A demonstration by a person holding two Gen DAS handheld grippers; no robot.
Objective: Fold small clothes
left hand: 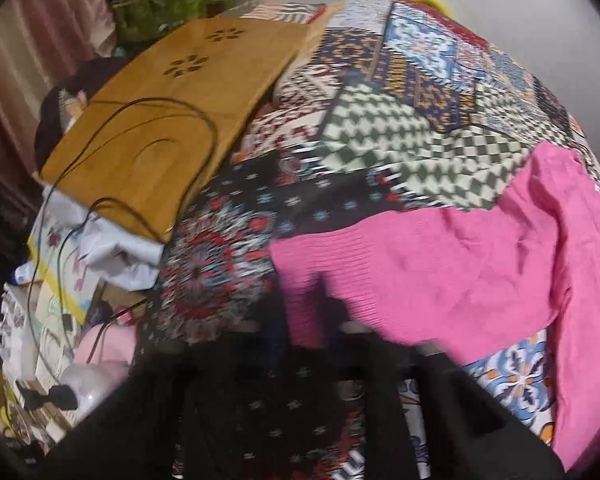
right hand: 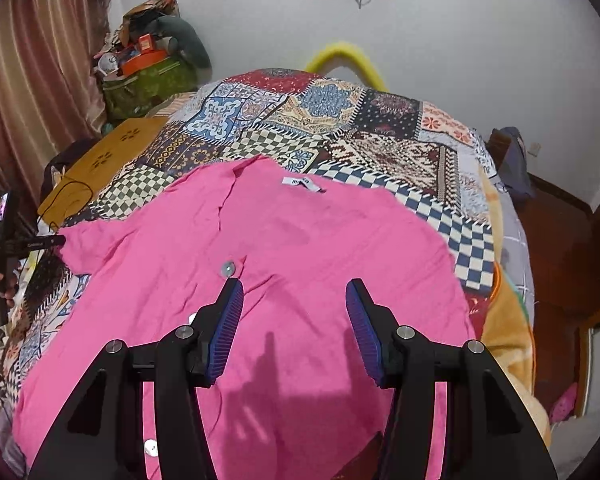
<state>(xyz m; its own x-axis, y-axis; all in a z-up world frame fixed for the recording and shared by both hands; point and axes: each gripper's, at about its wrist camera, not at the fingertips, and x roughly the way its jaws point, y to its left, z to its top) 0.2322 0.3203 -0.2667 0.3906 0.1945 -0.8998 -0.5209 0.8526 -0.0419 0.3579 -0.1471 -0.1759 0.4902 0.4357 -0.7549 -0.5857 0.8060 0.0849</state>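
Wide-apart blue pads of the right gripper hover above the pink shirt on the patchwork quilt; left gripper's fingers too blurred to tell.

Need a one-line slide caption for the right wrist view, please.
Open right gripper hovers over pink shirt spread on patchwork bedspread.

Left wrist view: low, close over the patchwork-quilted bed. Right wrist view: higher, facing the headboard wall. Shared: pink button-front garment, bamboo lap tray.

Patchwork bedspread, wooden lap tray, perhaps green bag
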